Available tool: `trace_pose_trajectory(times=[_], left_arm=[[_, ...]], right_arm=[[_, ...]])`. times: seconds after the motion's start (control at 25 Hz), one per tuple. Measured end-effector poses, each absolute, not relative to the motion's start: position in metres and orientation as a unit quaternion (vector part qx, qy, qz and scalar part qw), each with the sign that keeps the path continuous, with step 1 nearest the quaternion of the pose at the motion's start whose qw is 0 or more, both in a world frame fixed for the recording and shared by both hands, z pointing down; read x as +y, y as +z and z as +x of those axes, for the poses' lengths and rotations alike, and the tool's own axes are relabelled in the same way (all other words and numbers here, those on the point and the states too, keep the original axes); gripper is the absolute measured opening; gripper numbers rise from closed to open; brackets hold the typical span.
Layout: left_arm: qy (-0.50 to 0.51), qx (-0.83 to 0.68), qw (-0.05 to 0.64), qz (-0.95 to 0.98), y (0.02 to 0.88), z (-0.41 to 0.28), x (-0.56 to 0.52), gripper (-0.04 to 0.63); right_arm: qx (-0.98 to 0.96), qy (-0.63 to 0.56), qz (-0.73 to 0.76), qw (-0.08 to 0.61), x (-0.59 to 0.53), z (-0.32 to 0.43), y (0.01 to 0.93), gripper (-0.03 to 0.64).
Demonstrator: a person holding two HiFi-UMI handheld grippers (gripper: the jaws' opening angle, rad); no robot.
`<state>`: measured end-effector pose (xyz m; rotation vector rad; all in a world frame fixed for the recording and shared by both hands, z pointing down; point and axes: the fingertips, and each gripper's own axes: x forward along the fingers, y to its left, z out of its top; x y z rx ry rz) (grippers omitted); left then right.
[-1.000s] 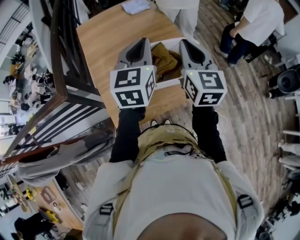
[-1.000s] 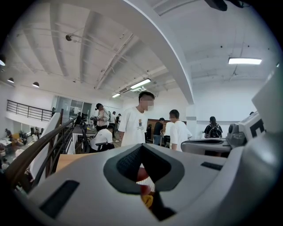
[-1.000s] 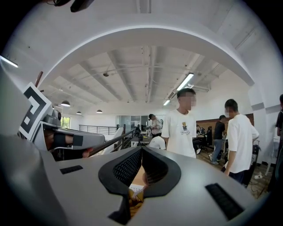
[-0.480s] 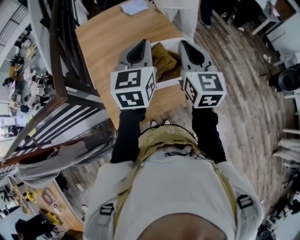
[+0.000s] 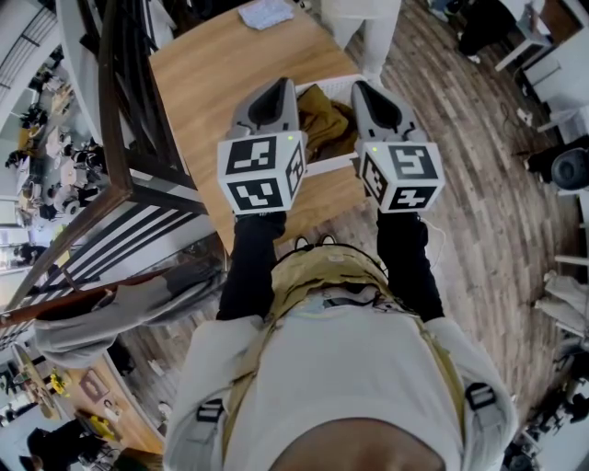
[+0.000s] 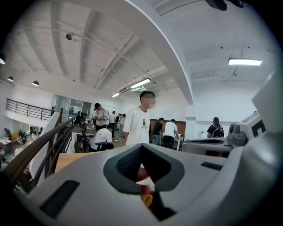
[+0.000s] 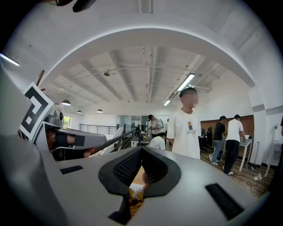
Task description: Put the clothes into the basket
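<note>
a big open workshop with a plank floor, people standing at the far side, and a dark railing (image 5: 120,138) running along the left of a wooden table (image 5: 212,64). on the near end of that table sits a white basket (image 5: 329,165), and a mustard-brown garment (image 5: 324,120) lies bunched inside it, well within the rim. the left gripper (image 5: 274,90) and the right gripper (image 5: 368,90) are held about level, side by side, above the near part of the basket with the garment showing between them. the left one's fingers (image 6: 128,165) are pressed together with nothing caught in them, and the right one's fingers (image 7: 128,170) look closed and empty too. so this garment counts as delivered, and the hands seem to be between steps. a pale folded piece (image 5: 267,13) lies at the table's far end; whether it is clothing is hard to tell. if it is, the next move would call for opening one pair of fingers, reaching past the basket, pinching a good fold and carrying it back over the rim.
</note>
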<state>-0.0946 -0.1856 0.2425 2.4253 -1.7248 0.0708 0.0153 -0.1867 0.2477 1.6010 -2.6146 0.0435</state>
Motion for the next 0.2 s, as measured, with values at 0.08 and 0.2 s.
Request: trace_pose_trajectory(times=[0.08, 0.2], left_arm=[[0.024, -0.577, 0.083, 0.812, 0.2429, -0.0953, -0.1868, 0.002], [0.026, -0.577, 0.084, 0.812, 0.2453, -0.0974, -0.1891, 0.002]], right_arm=[[-0.852, 0.015, 0.522, 0.038, -0.1878, 0.0142, 0.2482, 0.021], [-0.852, 0.016, 0.521, 0.039, -0.1898, 0.0120, 0.2507, 0.021]])
